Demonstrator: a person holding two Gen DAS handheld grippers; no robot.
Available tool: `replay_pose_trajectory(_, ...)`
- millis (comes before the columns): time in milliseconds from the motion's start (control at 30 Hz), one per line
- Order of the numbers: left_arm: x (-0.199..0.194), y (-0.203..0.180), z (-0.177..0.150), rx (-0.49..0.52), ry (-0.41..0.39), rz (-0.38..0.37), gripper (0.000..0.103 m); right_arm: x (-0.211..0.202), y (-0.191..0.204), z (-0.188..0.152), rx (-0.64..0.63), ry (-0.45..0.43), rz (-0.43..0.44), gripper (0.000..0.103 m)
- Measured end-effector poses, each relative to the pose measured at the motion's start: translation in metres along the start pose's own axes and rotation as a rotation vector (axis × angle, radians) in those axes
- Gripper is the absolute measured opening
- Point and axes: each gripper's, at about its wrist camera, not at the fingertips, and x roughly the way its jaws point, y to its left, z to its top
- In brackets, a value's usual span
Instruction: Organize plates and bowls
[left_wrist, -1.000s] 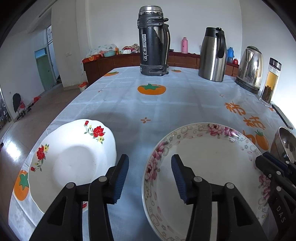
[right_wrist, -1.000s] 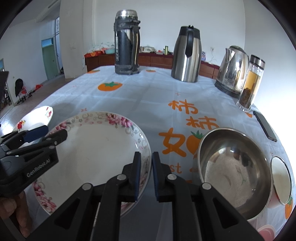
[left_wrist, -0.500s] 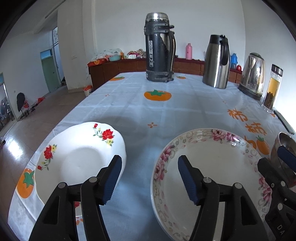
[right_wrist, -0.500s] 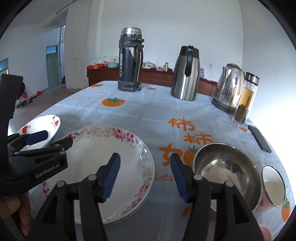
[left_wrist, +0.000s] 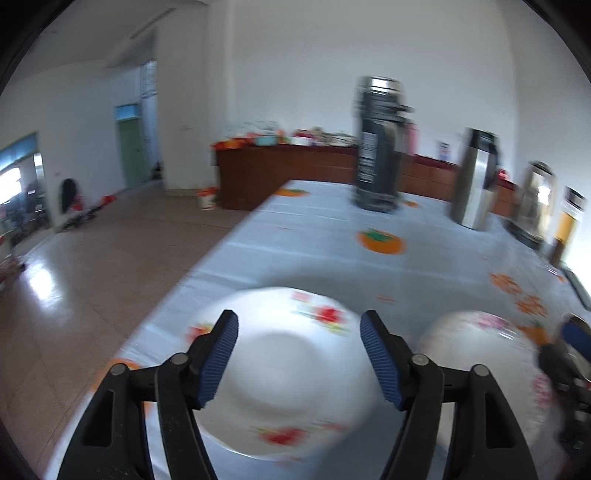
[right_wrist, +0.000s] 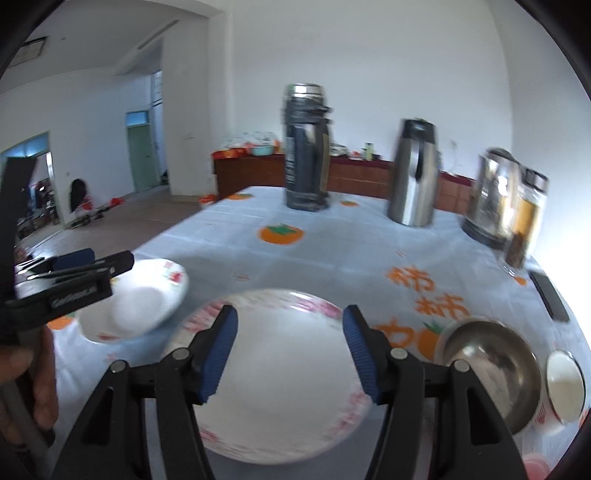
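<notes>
Far on tablecloth (right_wrist: 332, 243): dark thermos (right_wrist: 306, 147), steel carafe (right_wrist: 415, 173) to its right, then kettle (right_wrist: 493, 195), tea jar (right_wrist: 526, 218). Phone (right_wrist: 549, 295) near right edge. Wooden sideboard (right_wrist: 258, 170) behind.

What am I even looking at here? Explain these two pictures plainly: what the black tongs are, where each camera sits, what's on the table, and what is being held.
No robot: a person carries a two-finger gripper in each hand, each with a camera looking along its fingers.

The left view frames the left gripper over the red-flowered plate. The right view frames the right gripper over the pink-flowered plate, beside a steel bowl; the left gripper also shows at that picture's edge.

Flasks and a kettle stand at the back of the table.

Both grippers' jaws are opening; nothing is held.
</notes>
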Motion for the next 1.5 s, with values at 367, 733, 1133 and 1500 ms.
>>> replay_pose_trajectory(367, 0.053, 0.073, -0.016, -0.149, 0.117, 0.122, 0.072, 0.069, 0.085, 0.030, -0.040, 0.118, 0.139, 0.048)
replay_pose_trajectory(733, 0.076, 0.072, -0.029, -0.145, 0.250, 0.079, 0.072, 0.124, 0.108, 0.021, -0.099, 0.271, 0.097, 0.036)
replay_pose_trajectory(1133, 0.076, 0.075, -0.033, -0.150, 0.267, 0.057, 0.055, 0.147, 0.120, 0.012, -0.134, 0.354, 0.093, 0.034)
replay_pose_trajectory(1500, 0.079, 0.074, -0.032, -0.147, 0.278, 0.052, 0.037, 0.149, 0.121, 0.008, -0.150, 0.360, 0.106, 0.030)
